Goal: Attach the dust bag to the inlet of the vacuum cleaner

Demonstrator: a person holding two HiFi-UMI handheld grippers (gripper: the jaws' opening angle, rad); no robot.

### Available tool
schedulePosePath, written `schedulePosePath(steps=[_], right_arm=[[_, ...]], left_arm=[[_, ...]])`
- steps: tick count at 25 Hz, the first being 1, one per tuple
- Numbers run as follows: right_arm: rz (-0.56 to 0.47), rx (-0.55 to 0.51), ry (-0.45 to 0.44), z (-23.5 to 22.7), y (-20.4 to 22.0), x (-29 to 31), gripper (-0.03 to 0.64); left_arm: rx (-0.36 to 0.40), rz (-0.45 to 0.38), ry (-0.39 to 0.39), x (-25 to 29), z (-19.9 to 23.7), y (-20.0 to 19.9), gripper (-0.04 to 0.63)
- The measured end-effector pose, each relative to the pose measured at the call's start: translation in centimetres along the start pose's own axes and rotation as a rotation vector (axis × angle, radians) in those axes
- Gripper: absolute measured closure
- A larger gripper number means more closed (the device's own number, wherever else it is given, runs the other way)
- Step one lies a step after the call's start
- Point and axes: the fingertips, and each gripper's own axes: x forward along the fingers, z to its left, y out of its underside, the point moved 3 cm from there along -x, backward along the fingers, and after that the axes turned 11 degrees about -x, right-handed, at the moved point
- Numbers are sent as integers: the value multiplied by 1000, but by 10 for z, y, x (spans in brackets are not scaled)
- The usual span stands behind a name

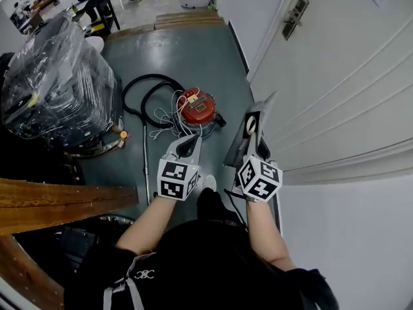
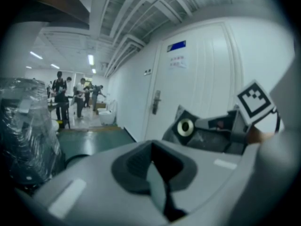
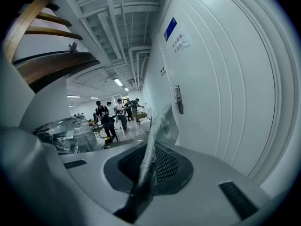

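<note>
The red vacuum cleaner (image 1: 199, 107) stands on the dark floor ahead, with its black hose (image 1: 145, 90) looped to its left and a white cord beside it. My right gripper (image 1: 257, 148) is shut on the lower edge of the grey dust bag (image 1: 250, 134), which stands upright above the jaws with its round collar hole (image 1: 251, 125) facing left. In the right gripper view the bag's edge (image 3: 153, 145) rises from between the jaws. My left gripper (image 1: 188, 146) is shut and empty, just left of the bag and short of the vacuum. The left gripper view shows the bag (image 2: 185, 126).
A plastic-wrapped load (image 1: 55, 89) stands at the left. A white door (image 1: 322, 76) and wall run along the right. Wooden beams (image 1: 51, 202) lie at the lower left. A metal wand (image 1: 145, 166) lies on the floor. People stand far back.
</note>
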Motion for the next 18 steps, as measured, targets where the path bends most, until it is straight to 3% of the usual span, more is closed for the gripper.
schedulePosePath(steps=[9,18], right_arm=[[76,-44,-28,-46,-7,91,599],[98,-37,-43,-75,-16,161,600]], left_arm=[[-27,52,-17,101,9,-34,600],[-20,91,-49,156,26,-45,598]])
